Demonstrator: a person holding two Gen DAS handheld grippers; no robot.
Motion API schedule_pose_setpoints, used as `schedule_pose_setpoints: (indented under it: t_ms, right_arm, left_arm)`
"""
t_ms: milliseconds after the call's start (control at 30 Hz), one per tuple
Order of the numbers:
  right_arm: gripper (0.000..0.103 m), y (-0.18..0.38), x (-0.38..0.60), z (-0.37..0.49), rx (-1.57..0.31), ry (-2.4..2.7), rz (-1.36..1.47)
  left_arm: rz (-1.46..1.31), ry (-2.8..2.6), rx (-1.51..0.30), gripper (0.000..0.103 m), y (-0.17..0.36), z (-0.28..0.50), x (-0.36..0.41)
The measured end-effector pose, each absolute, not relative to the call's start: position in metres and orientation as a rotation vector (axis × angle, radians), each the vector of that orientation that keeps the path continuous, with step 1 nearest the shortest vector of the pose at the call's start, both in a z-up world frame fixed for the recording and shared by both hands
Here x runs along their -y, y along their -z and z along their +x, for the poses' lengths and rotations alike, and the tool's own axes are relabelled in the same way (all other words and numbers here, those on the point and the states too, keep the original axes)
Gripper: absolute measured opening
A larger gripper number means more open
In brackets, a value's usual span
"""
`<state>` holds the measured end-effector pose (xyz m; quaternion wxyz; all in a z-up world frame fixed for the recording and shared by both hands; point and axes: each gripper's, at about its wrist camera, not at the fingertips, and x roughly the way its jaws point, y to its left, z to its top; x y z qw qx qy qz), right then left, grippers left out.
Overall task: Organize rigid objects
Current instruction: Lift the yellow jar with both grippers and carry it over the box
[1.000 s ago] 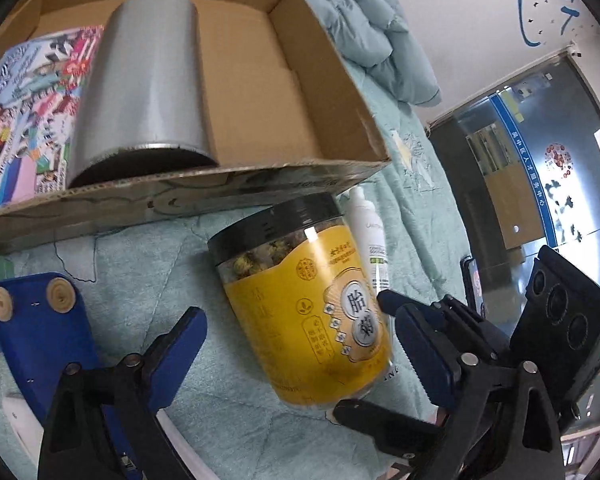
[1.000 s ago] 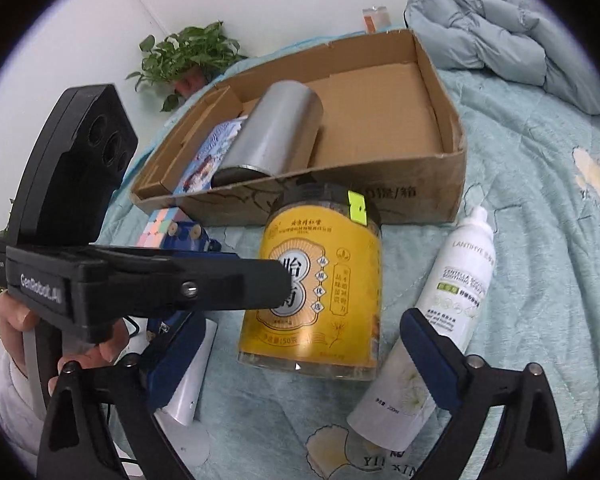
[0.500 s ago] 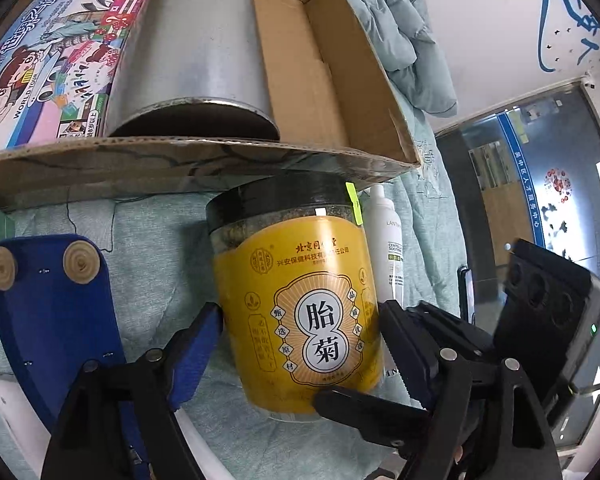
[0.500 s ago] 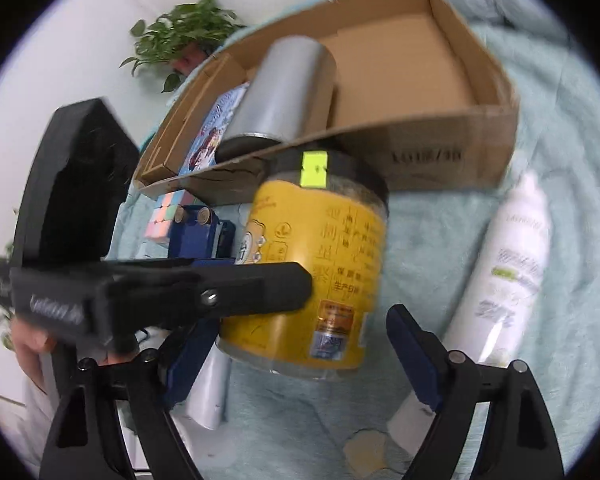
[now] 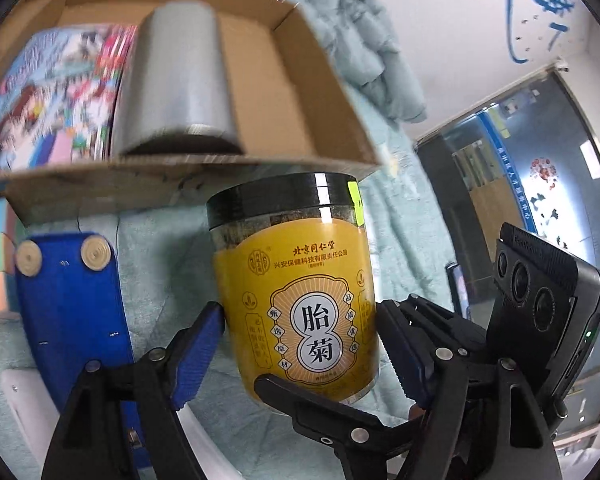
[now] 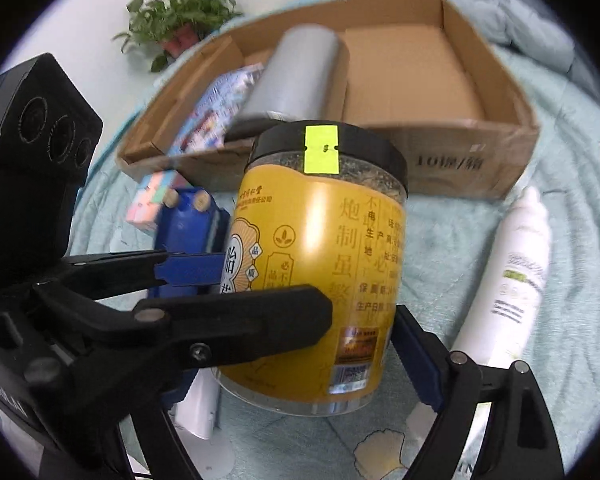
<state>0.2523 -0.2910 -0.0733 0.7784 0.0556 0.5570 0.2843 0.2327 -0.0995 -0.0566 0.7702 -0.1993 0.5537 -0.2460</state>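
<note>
Yellow jar clamped by left gripper, right gripper spread wide around it, cardboard box behind.

The jar has a yellow label with a white medallion, a black lid and a neon-green sticker. The cardboard box is brown, holding a grey cylinder and a multicoloured booklet. The bedspread is pale teal; the bottle is white.
</note>
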Motion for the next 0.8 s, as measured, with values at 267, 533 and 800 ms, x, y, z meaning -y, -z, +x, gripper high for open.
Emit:
schedule_pose_setpoints:
  t_ms: [267, 533, 800]
  right_arm:
    - [0.087, 0.000, 0.300, 0.239, -0.966, -0.571, 0.109]
    - [0.087, -0.054, 0.311, 0.243, -0.803, -0.541, 0.096]
    - [0.087, -0.076, 0.311, 0.267, -0.778, -0.521, 0.052]
  left_arm:
    - [-0.327, 0.574, -0.984, 0.075, -0.027, 0.212, 0.105]
    - [-0.251, 0.606, -0.851, 0.075, -0.095, 0.213, 0.111]
    - [-0.205, 0.608, -0.798, 0.075, -0.128, 0.255, 0.117]
